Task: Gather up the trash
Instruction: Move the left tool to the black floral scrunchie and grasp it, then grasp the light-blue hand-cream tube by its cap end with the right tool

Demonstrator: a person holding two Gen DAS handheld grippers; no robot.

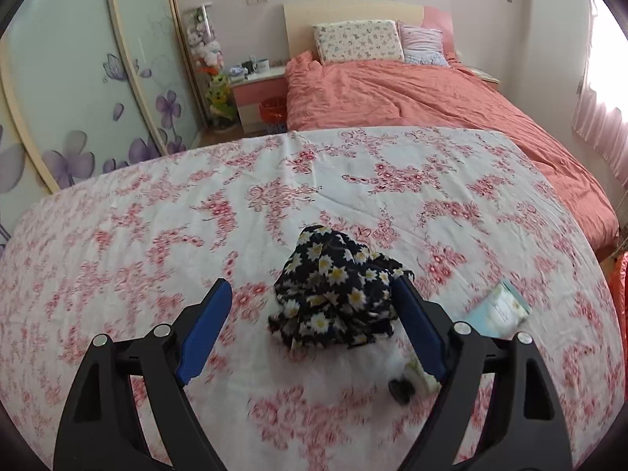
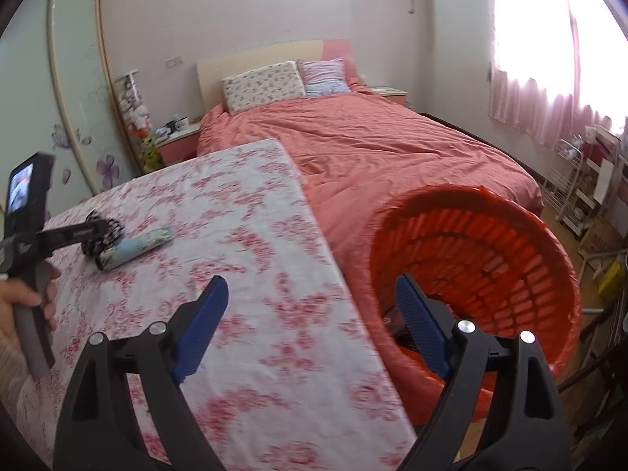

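A crumpled black cloth with white daisies (image 1: 337,294) lies on the table with the pink-flowered cover (image 1: 157,235). My left gripper (image 1: 312,290) is open, its blue fingers on either side of the cloth, just above it. A pale blue packet (image 1: 498,310) lies to its right; in the right wrist view the cloth (image 2: 104,231) and packet (image 2: 135,251) lie beside the left gripper (image 2: 94,231). My right gripper (image 2: 312,288) is open and empty, over the table's right edge, beside an orange bin (image 2: 490,274) with a dark thing at its bottom.
A bed with a salmon duvet (image 2: 392,149) stands behind the table. A wardrobe with flowered doors (image 1: 78,90) is at the left, with a bedside table (image 1: 259,90). A white wire rack (image 2: 577,196) stands under the curtained window at right.
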